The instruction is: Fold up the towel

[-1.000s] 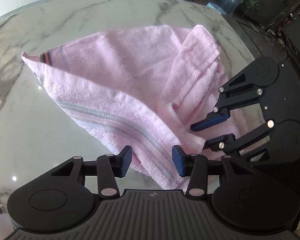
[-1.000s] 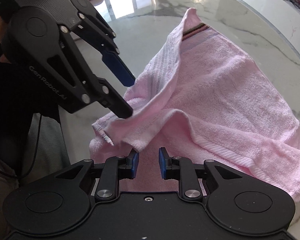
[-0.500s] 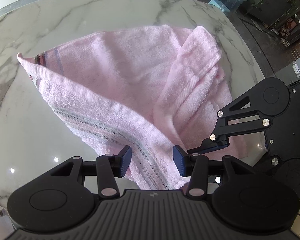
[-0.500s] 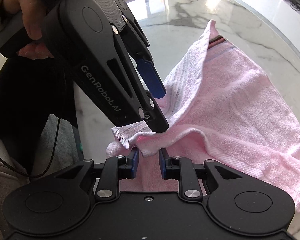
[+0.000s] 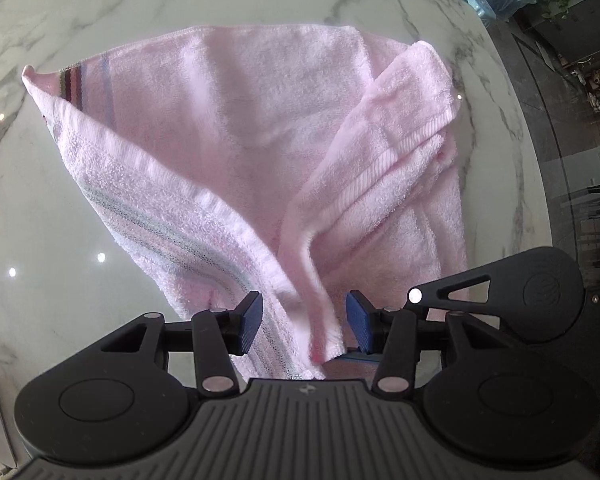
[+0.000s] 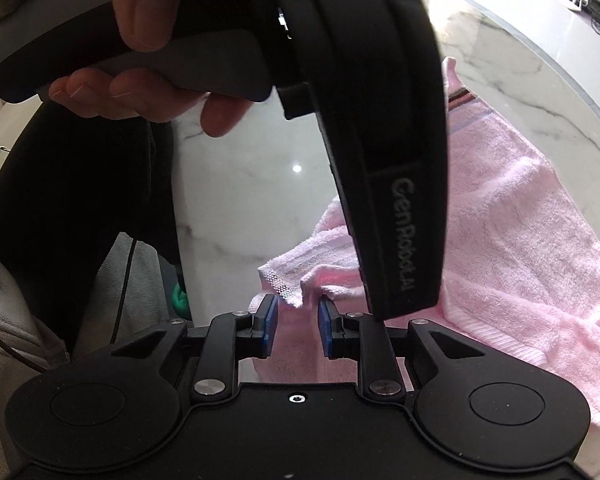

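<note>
Pink towel (image 5: 236, 136) lay rumpled on marble table (image 5: 40, 208), striped corner bunched at near edge. Left gripper (image 5: 300, 322) spread, towel fold between pads, not pinched. Right gripper (image 6: 296, 326) also spread around the corner, crowded under left tool body. Bare marble leftward.

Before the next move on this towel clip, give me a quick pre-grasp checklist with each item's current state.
1. Left gripper open: ok, blue pads apart.
2. Towel edge between the left pads: ok, a fold lies in the gap.
3. Right gripper open: ok.
4. Towel corner between the right fingertips: ok, but only its tip dips in.
5. Grippers clear of each other: not ok, the left one crowds over the right.
6. Towel flat on the marble table: not ok, bunched and creased.
</note>
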{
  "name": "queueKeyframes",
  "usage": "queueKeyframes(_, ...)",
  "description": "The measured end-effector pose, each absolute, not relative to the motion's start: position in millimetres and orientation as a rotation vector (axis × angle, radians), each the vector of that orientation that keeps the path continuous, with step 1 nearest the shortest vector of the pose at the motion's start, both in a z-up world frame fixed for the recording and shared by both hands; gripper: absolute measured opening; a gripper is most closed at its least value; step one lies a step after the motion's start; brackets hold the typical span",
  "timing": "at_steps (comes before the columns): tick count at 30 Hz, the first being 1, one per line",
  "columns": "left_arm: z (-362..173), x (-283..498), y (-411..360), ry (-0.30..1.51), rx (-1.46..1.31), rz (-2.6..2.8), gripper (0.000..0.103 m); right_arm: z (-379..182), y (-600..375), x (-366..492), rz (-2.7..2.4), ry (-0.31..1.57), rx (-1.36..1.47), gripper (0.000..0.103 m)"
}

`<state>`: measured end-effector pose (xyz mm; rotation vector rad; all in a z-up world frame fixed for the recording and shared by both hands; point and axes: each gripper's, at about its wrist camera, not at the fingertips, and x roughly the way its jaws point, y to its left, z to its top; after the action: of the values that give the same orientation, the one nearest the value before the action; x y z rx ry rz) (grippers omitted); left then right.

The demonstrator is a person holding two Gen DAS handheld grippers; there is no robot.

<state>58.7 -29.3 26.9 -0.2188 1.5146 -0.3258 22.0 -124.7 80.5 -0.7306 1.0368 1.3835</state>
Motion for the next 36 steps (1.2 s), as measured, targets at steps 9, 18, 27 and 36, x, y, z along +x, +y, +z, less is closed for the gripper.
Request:
queueKeyframes(9, 7.1, 65.8, -38.2, 1.564, -0.219, -0.298, 0.04, 77.5, -126.3, 19.7, 1.394, 1.06, -0.692, 0.023)
queueKeyframes(18, -1.7, 53.8, -40.4, 1.513, -0.205, -0.298, 0.01, 83.9, -152.9, 24.5, 1.344, 1.112, -0.714, 0.023)
queueKeyframes(27, 8.2, 32.2, -41.8, 1.42, -0.155, -0.319, 0.008, 84.9, -188.2, 65.8, 1.114, 1.157, -0.762, 0.025)
queueKeyframes(36, 41.0, 8.2, -28.7, 1.393, -0.069, -0.365, 0.008, 80.4, -210.6, 107.8, 0.993, 1.157, -0.835, 0.026)
